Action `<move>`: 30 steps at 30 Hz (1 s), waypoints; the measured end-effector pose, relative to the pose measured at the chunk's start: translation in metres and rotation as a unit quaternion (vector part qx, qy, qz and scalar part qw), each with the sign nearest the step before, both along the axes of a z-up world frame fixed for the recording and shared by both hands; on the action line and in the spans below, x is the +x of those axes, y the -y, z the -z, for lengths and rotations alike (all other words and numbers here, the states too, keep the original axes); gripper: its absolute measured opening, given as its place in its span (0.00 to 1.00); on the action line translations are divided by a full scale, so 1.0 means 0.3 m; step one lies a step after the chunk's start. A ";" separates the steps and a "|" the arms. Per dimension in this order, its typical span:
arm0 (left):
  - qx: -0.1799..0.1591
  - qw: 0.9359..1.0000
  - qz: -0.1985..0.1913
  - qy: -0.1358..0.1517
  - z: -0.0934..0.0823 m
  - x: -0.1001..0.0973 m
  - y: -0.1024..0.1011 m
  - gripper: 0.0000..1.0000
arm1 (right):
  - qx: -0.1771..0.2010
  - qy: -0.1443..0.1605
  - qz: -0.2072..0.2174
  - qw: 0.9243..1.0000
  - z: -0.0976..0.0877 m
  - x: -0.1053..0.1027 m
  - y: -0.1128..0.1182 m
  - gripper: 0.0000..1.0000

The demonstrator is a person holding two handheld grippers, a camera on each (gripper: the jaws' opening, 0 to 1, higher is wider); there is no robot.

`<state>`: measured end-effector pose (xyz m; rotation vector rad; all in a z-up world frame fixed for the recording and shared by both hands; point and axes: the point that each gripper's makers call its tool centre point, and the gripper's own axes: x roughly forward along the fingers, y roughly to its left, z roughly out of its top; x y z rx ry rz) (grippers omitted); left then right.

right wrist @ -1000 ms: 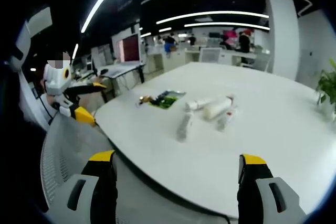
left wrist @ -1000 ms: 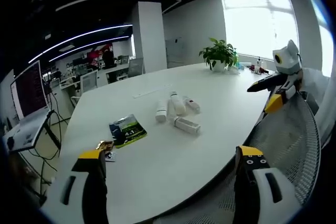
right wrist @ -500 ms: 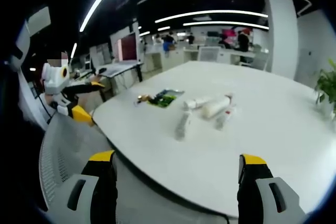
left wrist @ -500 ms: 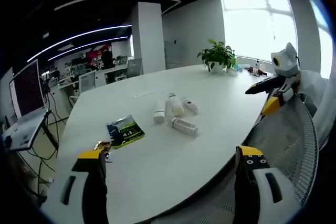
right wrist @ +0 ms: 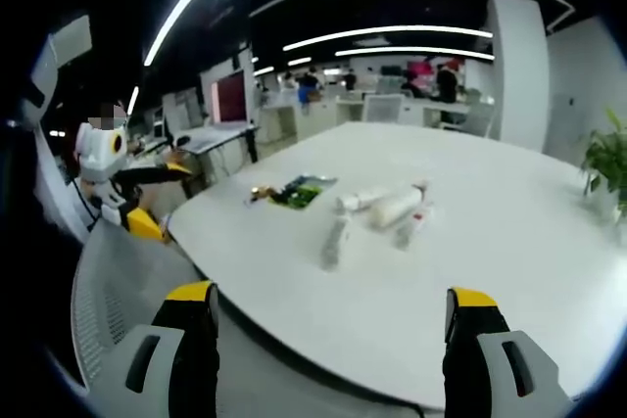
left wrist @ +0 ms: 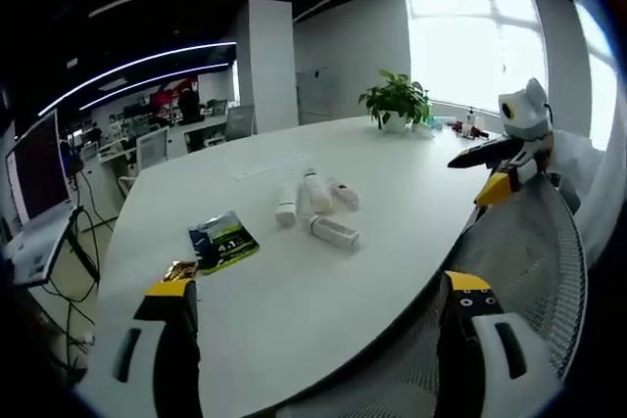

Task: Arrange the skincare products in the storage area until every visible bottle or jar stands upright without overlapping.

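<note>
Progress: none yet | four white plastic skincare bottles lying flat, clustered frame-centre on white oval counter | left tongs, right tongs both apart, empty, well short.

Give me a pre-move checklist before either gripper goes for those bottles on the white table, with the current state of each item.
1. Left gripper open and empty: ok, jaws spread wide with nothing between them.
2. Right gripper open and empty: ok, same.
3. Bottles upright: not ok, the cluster of white bottles lies on its side on the table.
4. Bottles apart from each other: not ok, several lie close together; whether they touch is too small to tell.
5. Approach path: ok, bare tabletop lies between both grippers and the cluster; the green packet sits off to one side.
6. Grippers close enough to grasp: not ok, both are back at the table's edge over the mesh chair.
</note>
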<state>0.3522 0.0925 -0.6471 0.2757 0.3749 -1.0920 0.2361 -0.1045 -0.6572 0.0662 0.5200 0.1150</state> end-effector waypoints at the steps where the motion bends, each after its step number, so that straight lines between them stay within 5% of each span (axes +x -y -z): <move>1: 0.000 1.000 0.001 0.000 0.000 -0.001 0.000 0.99 | 0.000 0.001 0.000 1.000 -0.001 0.000 0.000 0.99; 30: 0.009 1.000 -0.009 -0.005 0.010 0.005 -0.004 0.99 | 0.005 -0.003 -0.012 1.000 0.004 0.000 -0.011 0.99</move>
